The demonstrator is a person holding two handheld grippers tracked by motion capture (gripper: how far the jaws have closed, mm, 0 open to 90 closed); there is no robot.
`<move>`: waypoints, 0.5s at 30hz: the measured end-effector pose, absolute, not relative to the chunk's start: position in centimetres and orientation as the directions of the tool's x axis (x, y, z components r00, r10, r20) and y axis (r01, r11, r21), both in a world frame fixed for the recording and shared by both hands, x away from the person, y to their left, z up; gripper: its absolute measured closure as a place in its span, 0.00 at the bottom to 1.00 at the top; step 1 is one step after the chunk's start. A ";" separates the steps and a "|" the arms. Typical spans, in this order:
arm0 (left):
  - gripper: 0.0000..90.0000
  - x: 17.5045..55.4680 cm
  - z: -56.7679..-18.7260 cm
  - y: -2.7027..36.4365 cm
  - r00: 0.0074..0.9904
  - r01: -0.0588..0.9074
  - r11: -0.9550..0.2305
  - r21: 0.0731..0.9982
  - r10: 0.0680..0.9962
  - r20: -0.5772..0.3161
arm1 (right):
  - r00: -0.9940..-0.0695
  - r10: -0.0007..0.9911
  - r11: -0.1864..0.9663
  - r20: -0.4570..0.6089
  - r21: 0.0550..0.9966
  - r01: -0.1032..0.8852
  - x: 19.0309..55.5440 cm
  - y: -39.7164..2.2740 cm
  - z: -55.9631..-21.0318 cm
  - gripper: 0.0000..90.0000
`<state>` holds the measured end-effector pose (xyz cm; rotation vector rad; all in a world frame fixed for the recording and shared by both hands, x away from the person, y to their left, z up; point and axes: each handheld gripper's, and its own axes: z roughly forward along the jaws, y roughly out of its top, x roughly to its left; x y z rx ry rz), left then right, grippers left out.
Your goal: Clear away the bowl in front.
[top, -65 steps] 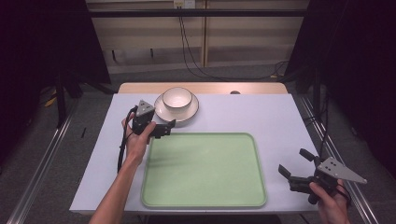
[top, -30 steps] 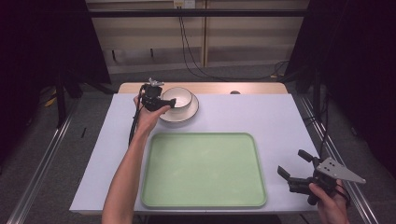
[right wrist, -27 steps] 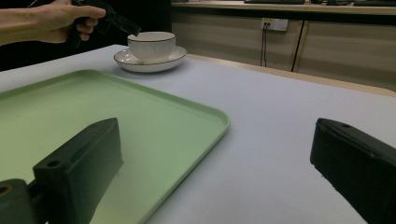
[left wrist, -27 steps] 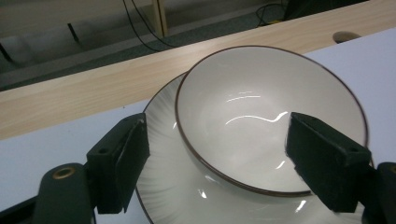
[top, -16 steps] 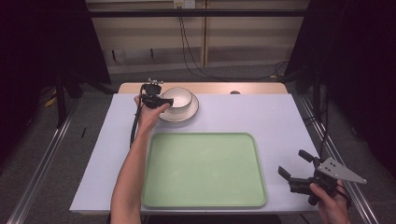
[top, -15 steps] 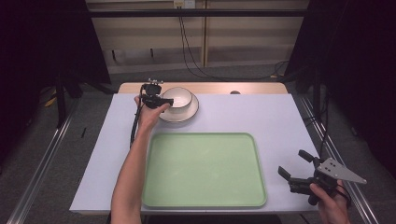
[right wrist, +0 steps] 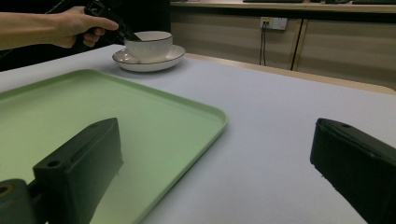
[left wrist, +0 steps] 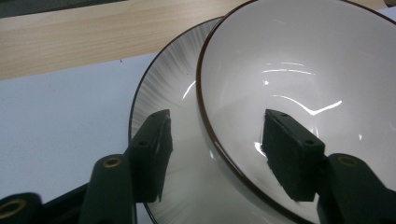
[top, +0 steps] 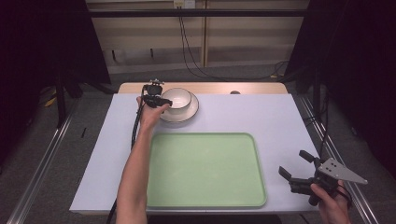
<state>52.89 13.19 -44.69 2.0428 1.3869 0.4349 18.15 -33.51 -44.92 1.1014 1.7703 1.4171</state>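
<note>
Straddling the near rim of the white bowl (left wrist: 299, 70) on its saucer (left wrist: 161, 93) at the table's far edge, left gripper (left wrist: 215, 147) closing, pads apparently not yet pressing, presumably for a lift; right gripper (right wrist: 215, 154) open, idle beside the green tray (top: 205, 168).

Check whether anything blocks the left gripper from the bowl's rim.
Nothing visible does. The left gripper already straddles the rim of the bowl, one jaw inside, one outside over the plate. The jaws have just been closing, with gaps left at both pads.
</note>
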 end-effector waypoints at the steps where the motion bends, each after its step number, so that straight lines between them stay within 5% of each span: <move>1: 0.55 52.9 -44.7 13.2 0.398 0.716 -0.264 0.646 0.915 -0.068 | -0.469 0.882 0.081 0.038 0.970 0.230 18.1 -33.5 -44.9 0.02; 15: 0.79 53.0 -45.0 13.3 0.338 0.763 -0.192 0.617 0.932 -0.129 | -0.461 0.887 0.082 0.033 0.970 0.227 18.2 -33.4 -44.9 0.02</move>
